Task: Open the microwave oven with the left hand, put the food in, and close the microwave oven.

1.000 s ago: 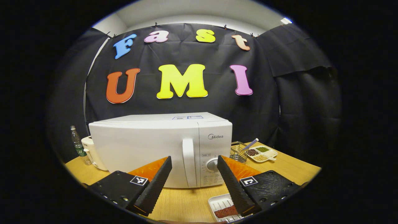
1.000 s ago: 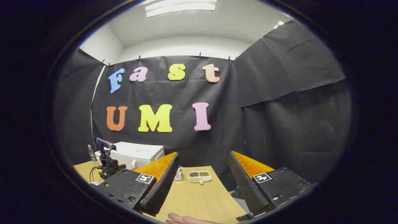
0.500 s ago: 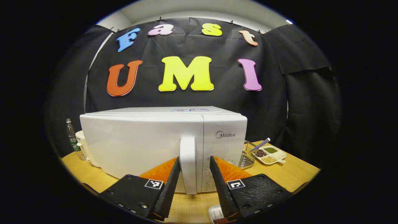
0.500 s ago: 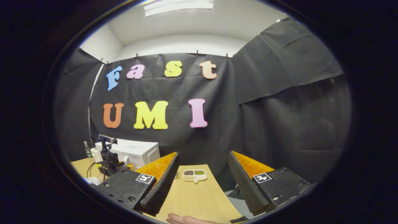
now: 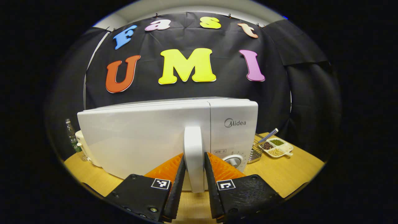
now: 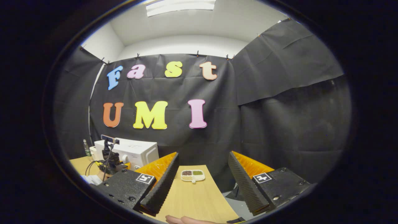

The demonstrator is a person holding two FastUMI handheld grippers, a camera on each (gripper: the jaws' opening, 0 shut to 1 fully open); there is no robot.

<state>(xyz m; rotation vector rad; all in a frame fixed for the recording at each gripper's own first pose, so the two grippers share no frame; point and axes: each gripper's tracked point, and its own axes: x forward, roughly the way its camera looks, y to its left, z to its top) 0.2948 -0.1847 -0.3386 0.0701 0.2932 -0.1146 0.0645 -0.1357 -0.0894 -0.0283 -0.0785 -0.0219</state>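
A white microwave oven (image 5: 168, 137) stood on a wooden table (image 5: 279, 174), door closed. The left gripper (image 5: 194, 186) had narrowed around its upright door handle (image 5: 193, 155), fingers flanking it closely (contact uncertain). The rigid, smooth handle looked the right hold; the door would probably resist before releasing. The right gripper (image 6: 200, 183) hung wide open, empty.
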